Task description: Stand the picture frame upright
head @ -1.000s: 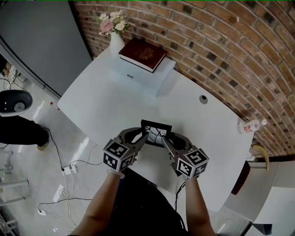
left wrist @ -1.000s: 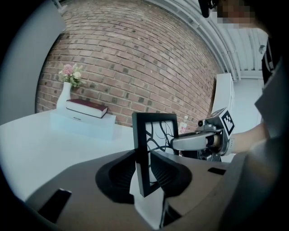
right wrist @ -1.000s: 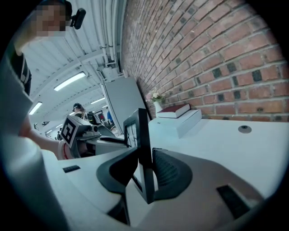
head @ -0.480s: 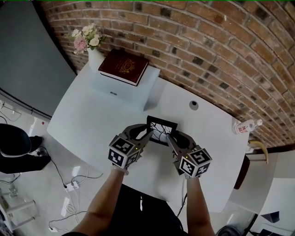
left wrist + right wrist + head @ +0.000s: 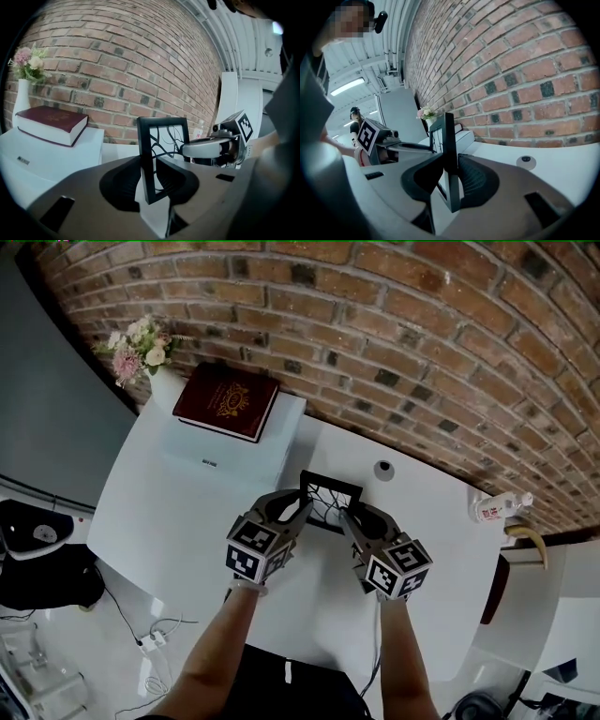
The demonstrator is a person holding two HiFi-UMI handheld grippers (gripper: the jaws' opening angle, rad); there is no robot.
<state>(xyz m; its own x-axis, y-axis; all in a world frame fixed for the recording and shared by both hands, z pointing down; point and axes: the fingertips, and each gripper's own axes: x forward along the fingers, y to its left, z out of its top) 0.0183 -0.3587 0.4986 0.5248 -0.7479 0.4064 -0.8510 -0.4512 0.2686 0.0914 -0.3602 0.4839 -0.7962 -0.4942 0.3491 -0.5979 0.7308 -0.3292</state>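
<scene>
Left tongs (image 5: 302, 511) and right tongs (image 5: 344, 517) are each clamped on one side edge of the picture frame (image 5: 330, 493), part-closed. Frame is upright between them over the white table (image 5: 178, 512); base contact cannot be told. Beyond: red book (image 5: 225, 401) on white box (image 5: 234, 454), flowers (image 5: 136, 343), brick wall (image 5: 422, 343).

Right claw (image 5: 451, 187): jaws clamped on near edge of black picture frame (image 5: 449, 140), upright. Left claw (image 5: 417, 148) at far side. White bench (image 5: 562, 164), round grommet (image 5: 526, 160), brick wall (image 5: 511, 70), flowers (image 5: 425, 112).
</scene>
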